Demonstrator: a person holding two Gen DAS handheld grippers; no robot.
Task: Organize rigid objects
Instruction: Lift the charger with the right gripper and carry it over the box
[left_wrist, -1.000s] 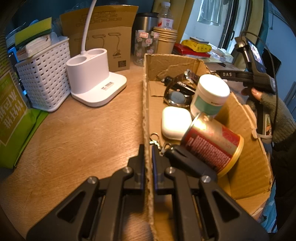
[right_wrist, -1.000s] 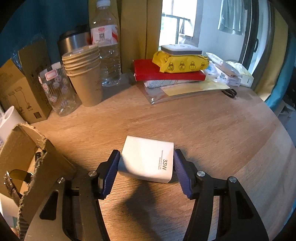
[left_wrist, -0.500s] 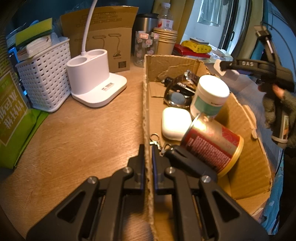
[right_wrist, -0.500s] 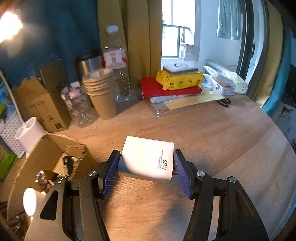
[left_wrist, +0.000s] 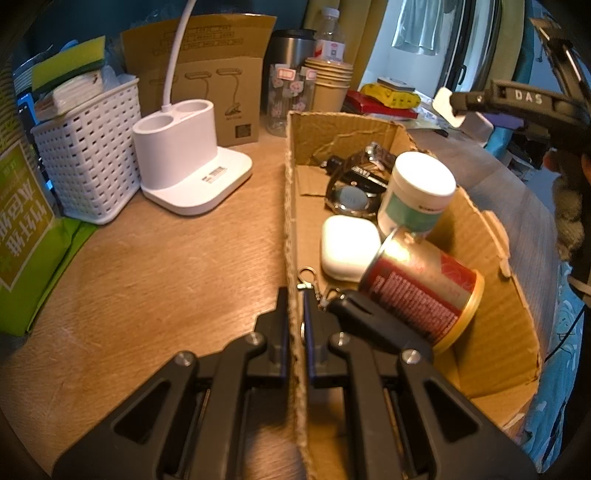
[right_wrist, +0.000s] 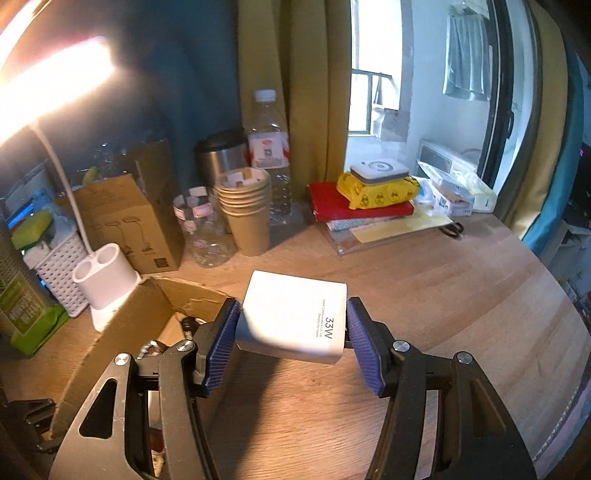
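Observation:
My left gripper (left_wrist: 295, 317) is shut on the left wall of the open cardboard box (left_wrist: 290, 206), one finger on each side of it. Inside lie a red can (left_wrist: 421, 291) on its side, a white jar (left_wrist: 417, 195), a white earbud case (left_wrist: 349, 245), a watch (left_wrist: 351, 192) and a black key fob (left_wrist: 373, 321). My right gripper (right_wrist: 291, 332) is shut on a white charger block (right_wrist: 291, 317) marked 33W, held in the air above the table by the box's right side (right_wrist: 110, 343). In the left wrist view the block (left_wrist: 448, 107) hangs beyond the box's far right corner.
A white lamp base (left_wrist: 184, 155), a white basket (left_wrist: 88, 147) and a green pack (left_wrist: 22, 229) stand left of the box. Behind it are a brown carton (left_wrist: 207, 85), a clear jar (left_wrist: 286, 96), stacked paper cups (left_wrist: 328, 85), a bottle (right_wrist: 269, 155) and red and yellow packs (right_wrist: 369, 199).
My right gripper has risen off the table with the charger block and moved toward the cardboard box. The left gripper stays clamped on the box wall.

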